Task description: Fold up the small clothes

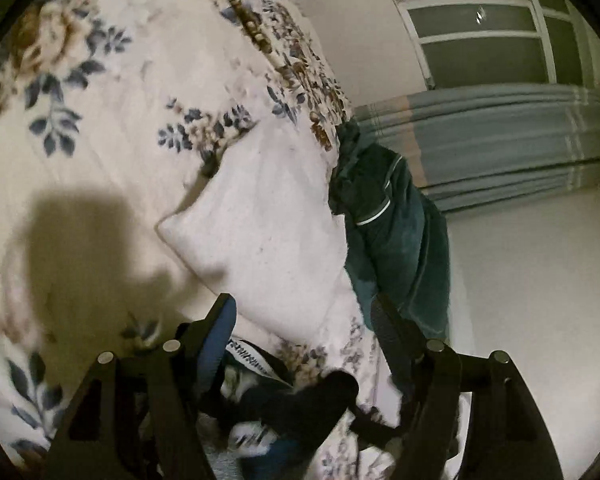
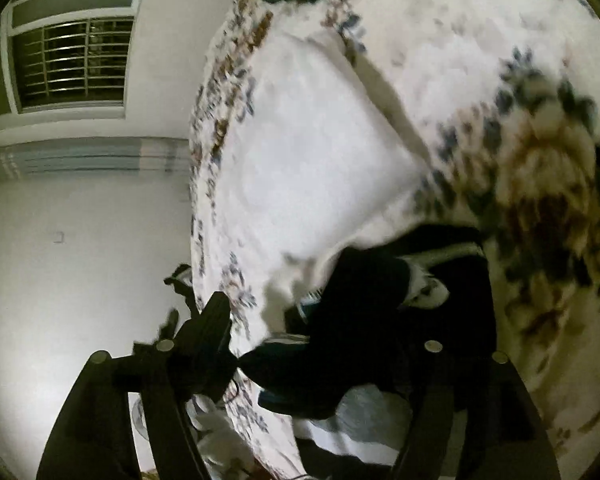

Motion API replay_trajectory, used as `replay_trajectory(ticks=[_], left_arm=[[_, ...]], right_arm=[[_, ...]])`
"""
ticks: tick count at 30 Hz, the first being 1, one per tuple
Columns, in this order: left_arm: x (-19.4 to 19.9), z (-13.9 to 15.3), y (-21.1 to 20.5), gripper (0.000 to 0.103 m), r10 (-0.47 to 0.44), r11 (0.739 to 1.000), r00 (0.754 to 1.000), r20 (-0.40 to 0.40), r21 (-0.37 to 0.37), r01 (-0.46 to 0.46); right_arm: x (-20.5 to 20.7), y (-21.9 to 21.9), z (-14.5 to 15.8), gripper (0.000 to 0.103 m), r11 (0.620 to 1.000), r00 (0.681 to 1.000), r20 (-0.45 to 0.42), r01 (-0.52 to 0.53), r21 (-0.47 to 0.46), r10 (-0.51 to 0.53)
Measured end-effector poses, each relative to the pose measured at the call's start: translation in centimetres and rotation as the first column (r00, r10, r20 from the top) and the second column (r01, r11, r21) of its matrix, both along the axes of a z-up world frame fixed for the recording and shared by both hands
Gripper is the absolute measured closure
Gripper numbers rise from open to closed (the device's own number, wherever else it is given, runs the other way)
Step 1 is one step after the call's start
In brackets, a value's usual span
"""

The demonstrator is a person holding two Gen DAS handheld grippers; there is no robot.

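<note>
Both sets of jaws spread wide, gripping nothing. Left gripper (image 1: 300, 320) hovering low over the flowered bedspread (image 1: 112, 128), with a dark garment (image 1: 300, 404) bunched on the bed just below and between its fingers, white-patterned trim showing. White pillow (image 1: 260, 216) just beyond, teal jacket (image 1: 396, 232) draped over the bed's right edge. Right gripper (image 2: 332, 320) above the same dark garment (image 2: 360, 320), near the bed's left edge; right finger lost against the black cloth. Barred window (image 2: 72, 64) far off.
</note>
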State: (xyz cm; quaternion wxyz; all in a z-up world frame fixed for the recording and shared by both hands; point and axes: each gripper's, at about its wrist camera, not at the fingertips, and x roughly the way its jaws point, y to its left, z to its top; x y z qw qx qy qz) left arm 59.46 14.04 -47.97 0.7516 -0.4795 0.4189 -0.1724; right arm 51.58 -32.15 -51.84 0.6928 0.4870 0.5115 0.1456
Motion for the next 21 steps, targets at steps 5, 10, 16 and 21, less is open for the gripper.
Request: replay_trajectory(ticks=[5,10,16,21], left_arm=[[-3.4,0.4,-0.5,0.036,-0.024,0.993,1.0,-0.007,0.114,0.025],[-11.0,-0.1,-0.7,0.036,-0.026,0.975,0.998,-0.06,0.22,0.038],[-22.0,-3.0,-1.2,0.036,0.048,0.99,0.98,-0.196,0.142,-0.02],[-26.3,-6.1,-3.1,0.022,0.143,0.99,0.969,-0.201,0.03,-0.139]], right_arm=[[0.0,-0.9,1.9,0.028,0.994,0.998,0.022,-0.061,-0.093,0.064],[-4.1,-2.4,1.5,0.027,0.948,0.986,-0.04,-0.169,-0.268,0.164],[-6.7,-4.8,-2.7,0.018,0.902,0.953,-0.161,-0.296,-0.314,0.256],[-4.0,-5.0,-8.1,0.018,0.915,0.92,-0.185,-0.374,-0.155,0.345]])
